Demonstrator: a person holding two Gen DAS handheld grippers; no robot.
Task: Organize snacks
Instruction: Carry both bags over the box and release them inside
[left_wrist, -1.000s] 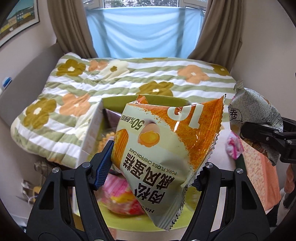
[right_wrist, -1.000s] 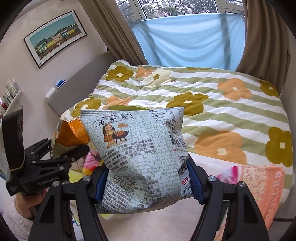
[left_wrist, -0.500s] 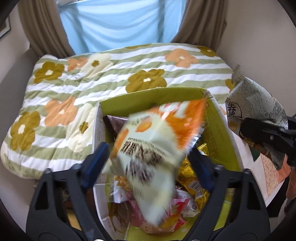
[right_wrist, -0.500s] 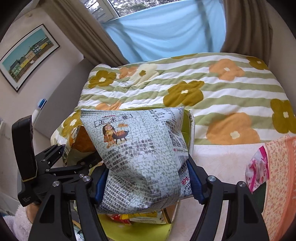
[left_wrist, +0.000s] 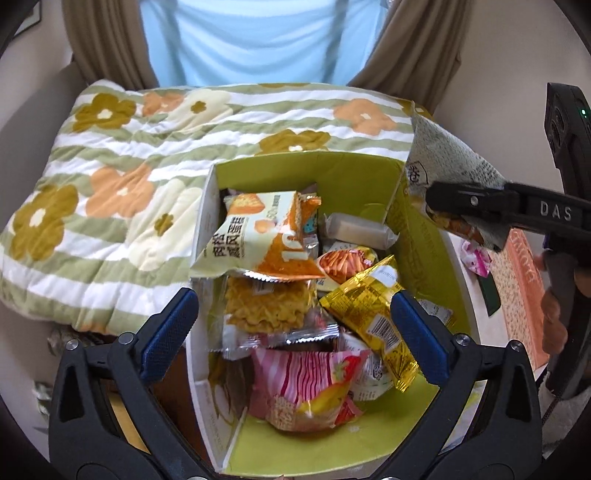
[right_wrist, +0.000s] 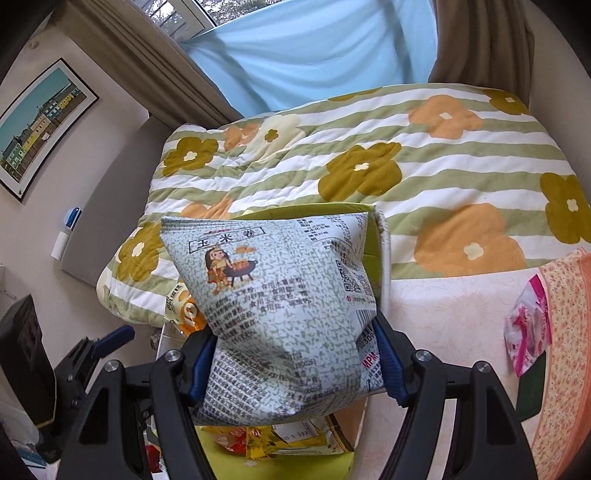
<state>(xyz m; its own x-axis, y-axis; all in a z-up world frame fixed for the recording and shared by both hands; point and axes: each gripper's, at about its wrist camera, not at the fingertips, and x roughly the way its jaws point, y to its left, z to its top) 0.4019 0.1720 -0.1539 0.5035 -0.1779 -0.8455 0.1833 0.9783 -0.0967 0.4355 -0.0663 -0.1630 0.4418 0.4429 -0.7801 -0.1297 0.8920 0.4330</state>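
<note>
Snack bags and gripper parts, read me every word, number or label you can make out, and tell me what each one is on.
"玉米卷": heading on the grey-green patterned bag clamped in the right gripper.
"MPK": red letters at that bag's lower right edge.
"肉松戚风蛋糕": orange and cream bag lying in the green box.
"50%": same bag, small print.
"DAS": right gripper's arm, seen from the left wrist.
The patterned bag's fine print, the barcodes and the orange cloth's lettering are too small or distorted to read.

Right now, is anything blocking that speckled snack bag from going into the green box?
Nothing visible does. The speckled bag, pinched in the right tongs, hangs at the green box's open top; the left tongs are opening, empty.
</note>
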